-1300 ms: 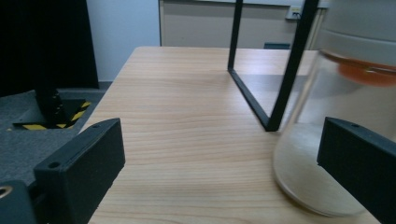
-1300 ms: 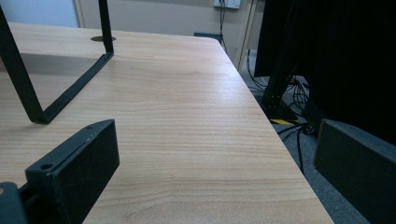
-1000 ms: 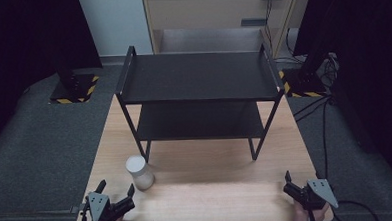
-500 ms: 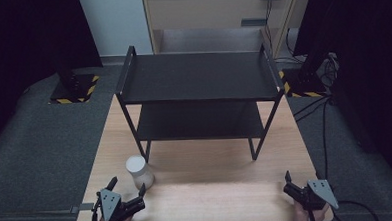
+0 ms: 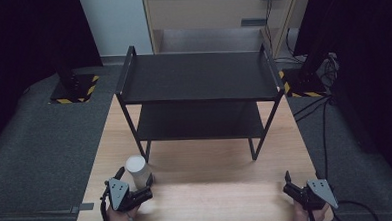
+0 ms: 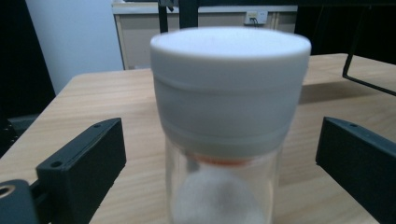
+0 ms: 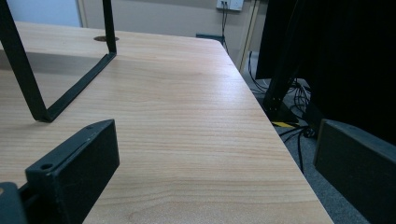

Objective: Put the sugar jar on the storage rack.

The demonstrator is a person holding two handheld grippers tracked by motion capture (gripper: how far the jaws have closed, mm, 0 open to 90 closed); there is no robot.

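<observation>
Here the left tongs (image 5: 135, 182) gape around the jar (image 5: 136, 170), beside the black rack (image 5: 198, 90).

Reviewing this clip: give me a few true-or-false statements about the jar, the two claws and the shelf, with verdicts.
1. The jar stands between the open jaws of the left claw. True.
2. The jar's lid is black. False: it is white.
3. The right claw holds the jar. False: its jaws are open over bare table.
4. The jar sits on the rack. False: it stands on the table before the rack's left leg.
5. Both shelves of the rack are bare. True.
</observation>
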